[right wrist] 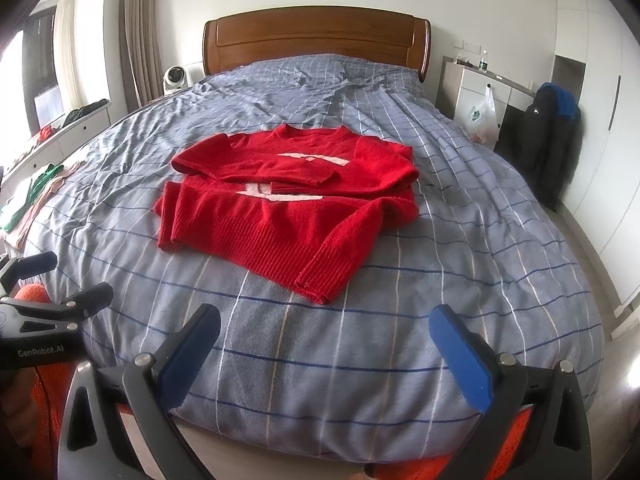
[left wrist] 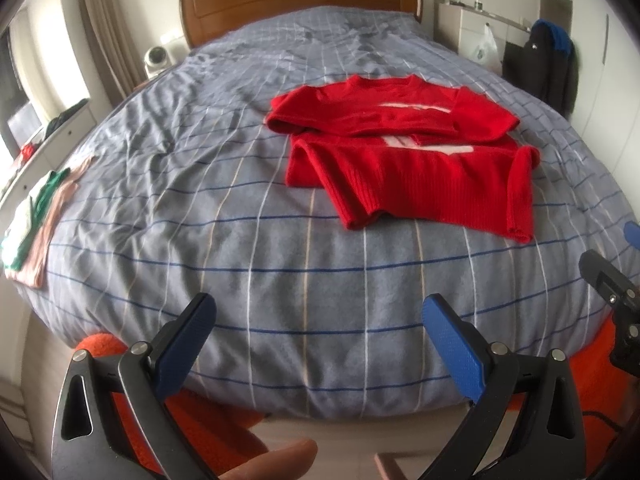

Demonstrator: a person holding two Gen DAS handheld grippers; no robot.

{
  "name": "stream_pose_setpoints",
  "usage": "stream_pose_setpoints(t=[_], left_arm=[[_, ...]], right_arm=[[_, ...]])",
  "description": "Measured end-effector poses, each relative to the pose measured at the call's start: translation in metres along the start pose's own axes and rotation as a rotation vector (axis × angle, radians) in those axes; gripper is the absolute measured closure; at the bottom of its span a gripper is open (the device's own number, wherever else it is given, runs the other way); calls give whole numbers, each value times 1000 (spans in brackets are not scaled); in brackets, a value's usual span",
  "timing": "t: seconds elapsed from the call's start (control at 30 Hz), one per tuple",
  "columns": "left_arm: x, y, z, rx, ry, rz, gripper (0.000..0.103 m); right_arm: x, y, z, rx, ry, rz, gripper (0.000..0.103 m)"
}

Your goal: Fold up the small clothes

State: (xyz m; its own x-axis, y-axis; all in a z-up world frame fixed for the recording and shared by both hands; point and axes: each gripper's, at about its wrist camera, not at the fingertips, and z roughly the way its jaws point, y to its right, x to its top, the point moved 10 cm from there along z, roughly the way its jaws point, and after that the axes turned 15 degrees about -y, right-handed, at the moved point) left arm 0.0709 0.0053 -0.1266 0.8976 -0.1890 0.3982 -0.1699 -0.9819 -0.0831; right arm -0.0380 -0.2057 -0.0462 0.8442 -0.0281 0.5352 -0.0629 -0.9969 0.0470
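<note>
A small red knit sweater (left wrist: 404,148) with a white pattern lies on the blue checked bedcover, its sleeves folded across the chest; it also shows in the right wrist view (right wrist: 288,200). My left gripper (left wrist: 318,312) is open and empty, held back over the foot of the bed, well short of the sweater. My right gripper (right wrist: 324,324) is open and empty too, near the bed's foot, a little short of the sweater's nearest cuff (right wrist: 320,280). The right gripper shows at the right edge of the left wrist view (left wrist: 612,276).
A pile of folded clothes, green, white and pink (left wrist: 36,216), lies at the bed's left edge. The wooden headboard (right wrist: 316,36) is at the far end. A dresser (right wrist: 480,84) and a dark jacket (right wrist: 556,140) stand right. An orange rug (left wrist: 200,420) lies below.
</note>
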Motion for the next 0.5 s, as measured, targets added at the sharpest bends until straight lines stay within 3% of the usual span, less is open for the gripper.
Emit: stream_pose_setpoints(t=[0.5], left_arm=[[-2,-1,0,2,-4,1,0]], right_arm=[[3,1,0,-28,37,-23,0]])
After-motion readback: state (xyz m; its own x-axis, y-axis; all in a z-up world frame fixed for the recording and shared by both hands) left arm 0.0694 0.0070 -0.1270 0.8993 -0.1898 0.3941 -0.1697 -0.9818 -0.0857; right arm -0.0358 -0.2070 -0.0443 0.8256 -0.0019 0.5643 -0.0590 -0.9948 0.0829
